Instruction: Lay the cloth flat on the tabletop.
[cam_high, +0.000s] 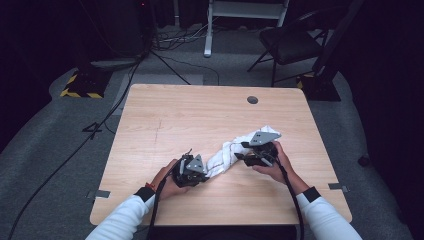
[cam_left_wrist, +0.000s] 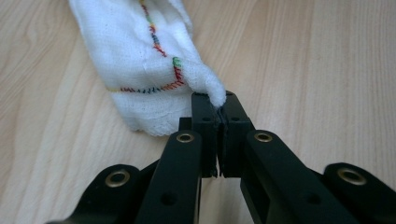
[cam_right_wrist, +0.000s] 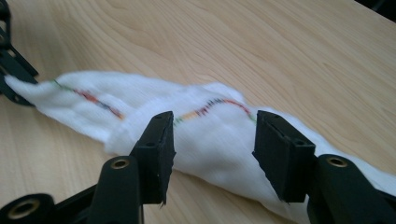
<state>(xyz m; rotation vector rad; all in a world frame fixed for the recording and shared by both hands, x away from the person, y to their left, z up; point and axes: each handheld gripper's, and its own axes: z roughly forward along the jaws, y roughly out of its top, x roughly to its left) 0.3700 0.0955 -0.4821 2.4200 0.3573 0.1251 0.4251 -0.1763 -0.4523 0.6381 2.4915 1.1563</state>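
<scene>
A white cloth (cam_high: 226, 151) with rainbow stitching lies bunched in a long roll across the front half of the wooden table (cam_high: 200, 115). My left gripper (cam_high: 206, 173) is at its near left end. In the left gripper view, that gripper (cam_left_wrist: 219, 109) is shut on a pinched corner of the cloth (cam_left_wrist: 140, 70). My right gripper (cam_high: 245, 154) sits at the cloth's right end. Seen in the right gripper view, this gripper (cam_right_wrist: 212, 140) is open, its jaws straddling the cloth (cam_right_wrist: 93, 109) without pressing it. The left gripper (cam_right_wrist: 11, 70) shows at the cloth's far tip.
A round hole (cam_high: 252, 100) marks the table's far right. Beyond the table stand a dark chair (cam_high: 290, 42), a white frame leg (cam_high: 207, 30) and a yellow-and-black striped base (cam_high: 82, 86). Cables run over the grey floor at left.
</scene>
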